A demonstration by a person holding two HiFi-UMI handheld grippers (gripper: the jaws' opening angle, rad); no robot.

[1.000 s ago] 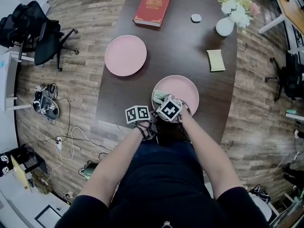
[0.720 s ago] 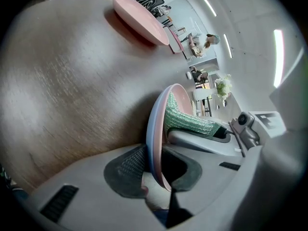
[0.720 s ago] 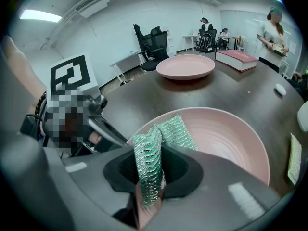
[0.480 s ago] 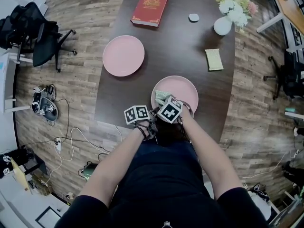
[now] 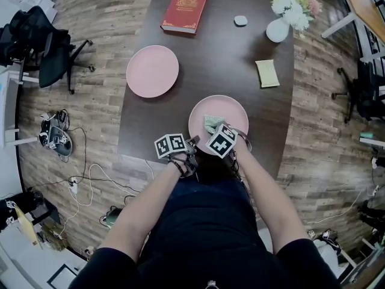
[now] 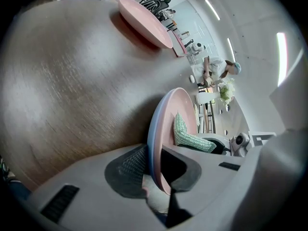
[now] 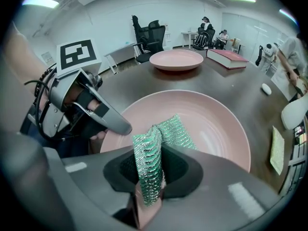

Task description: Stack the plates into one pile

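Pink, likely stiff and slick, the near plate (image 5: 233,112) is clamped at its near rim by your left gripper (image 6: 155,165), whose jaws have just been closing; your right gripper (image 7: 149,179) pinches a limp green cloth (image 7: 168,128).

Noted smooth, glossy glaze on near plate (image 5: 233,109) | glittery knitted mesh on scrubbing cloth (image 5: 211,123) | matt, dark wood grain on tabletop (image 5: 222,53)

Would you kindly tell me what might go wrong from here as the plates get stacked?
1. The left hand-held gripper, whose jaws have just been closing, pinches the near plate only at its rim, so it may tip or slip when lifted.
2. The right hand-held gripper holds a green cloth lying in that plate, and it could get trapped in the pile.
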